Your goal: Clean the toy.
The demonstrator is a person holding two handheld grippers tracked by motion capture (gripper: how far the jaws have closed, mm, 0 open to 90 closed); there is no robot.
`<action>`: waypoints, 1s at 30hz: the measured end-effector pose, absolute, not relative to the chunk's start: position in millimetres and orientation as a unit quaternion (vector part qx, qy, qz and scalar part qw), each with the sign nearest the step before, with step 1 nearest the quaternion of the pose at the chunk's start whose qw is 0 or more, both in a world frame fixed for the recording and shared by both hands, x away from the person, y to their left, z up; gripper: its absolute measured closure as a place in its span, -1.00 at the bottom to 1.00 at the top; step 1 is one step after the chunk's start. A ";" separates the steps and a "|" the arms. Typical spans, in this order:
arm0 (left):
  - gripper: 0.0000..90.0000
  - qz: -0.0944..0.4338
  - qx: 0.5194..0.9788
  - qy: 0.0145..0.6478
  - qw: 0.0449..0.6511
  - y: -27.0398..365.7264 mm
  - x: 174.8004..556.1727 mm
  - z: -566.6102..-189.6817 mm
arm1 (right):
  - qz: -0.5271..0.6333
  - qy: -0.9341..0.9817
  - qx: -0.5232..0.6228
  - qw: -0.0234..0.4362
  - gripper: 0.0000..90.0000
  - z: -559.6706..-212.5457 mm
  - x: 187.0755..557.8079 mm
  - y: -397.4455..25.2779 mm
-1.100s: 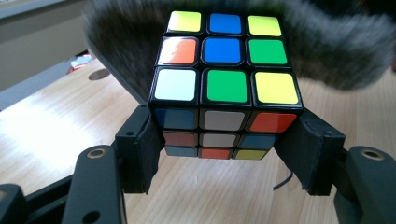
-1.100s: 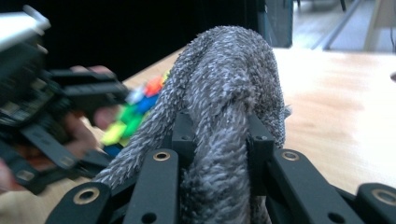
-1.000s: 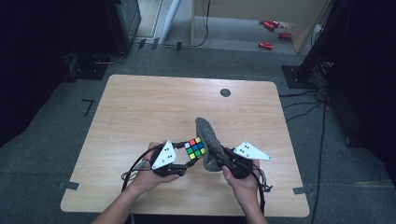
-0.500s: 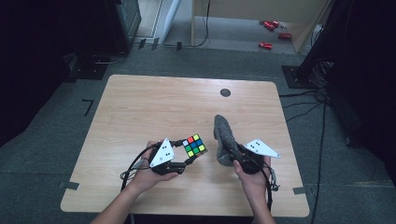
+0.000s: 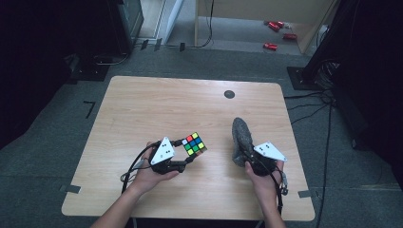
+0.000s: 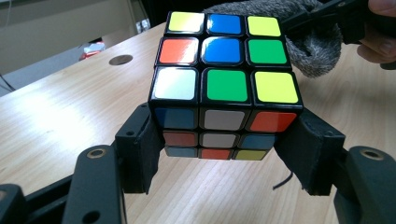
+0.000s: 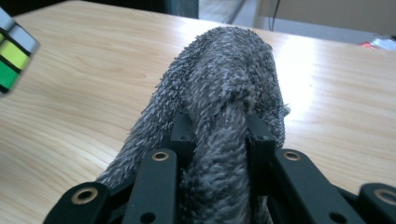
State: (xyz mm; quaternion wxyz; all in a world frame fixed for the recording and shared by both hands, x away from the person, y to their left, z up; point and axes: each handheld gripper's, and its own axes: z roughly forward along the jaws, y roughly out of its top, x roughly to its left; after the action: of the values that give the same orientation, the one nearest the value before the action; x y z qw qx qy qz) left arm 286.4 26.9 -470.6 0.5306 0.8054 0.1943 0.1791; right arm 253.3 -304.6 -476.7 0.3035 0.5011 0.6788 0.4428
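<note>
Left gripper [image 5: 186,160]: I am clamping the puzzle cube [image 5: 195,143] by two opposite faces, lifted above the table [image 5: 142,109].
Right gripper [image 5: 248,158]: I am pinching a bunched grey cloth [image 5: 241,137], well apart from the cube.
Risk: I judge the glossy cube could be twisting out of my shallow grip.

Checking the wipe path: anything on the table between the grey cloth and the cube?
Nothing visible. The right gripper holds the grey cloth, the left gripper holds the cube; between them is bare table.
</note>
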 end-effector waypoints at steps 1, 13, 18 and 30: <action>-0.21 0.179 0.805 0.195 0.530 27.3 287.0 -470.9 | 0.437 0.680 0.503 0.306 0.59 -479.2 254.4 -306.3; -0.21 0.177 0.806 0.221 0.519 30.0 296.6 -477.6 | 0.397 0.690 0.531 0.291 0.58 -502.1 264.1 -318.1; -0.21 0.175 0.807 0.232 0.514 31.3 300.3 -480.8 | 0.391 0.696 0.535 0.277 0.54 -508.2 266.8 -318.9; -0.21 0.175 0.808 0.267 0.496 33.4 308.4 -486.5 | 0.414 0.696 0.526 0.258 -0.99 -496.7 265.9 -318.7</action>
State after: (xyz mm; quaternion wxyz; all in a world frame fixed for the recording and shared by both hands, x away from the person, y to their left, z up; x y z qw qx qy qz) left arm 308.4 33.4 -486.5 0.4957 0.8076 0.2673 0.1752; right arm 265.9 -318.7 -496.7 0.2585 0.5260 0.6962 0.4144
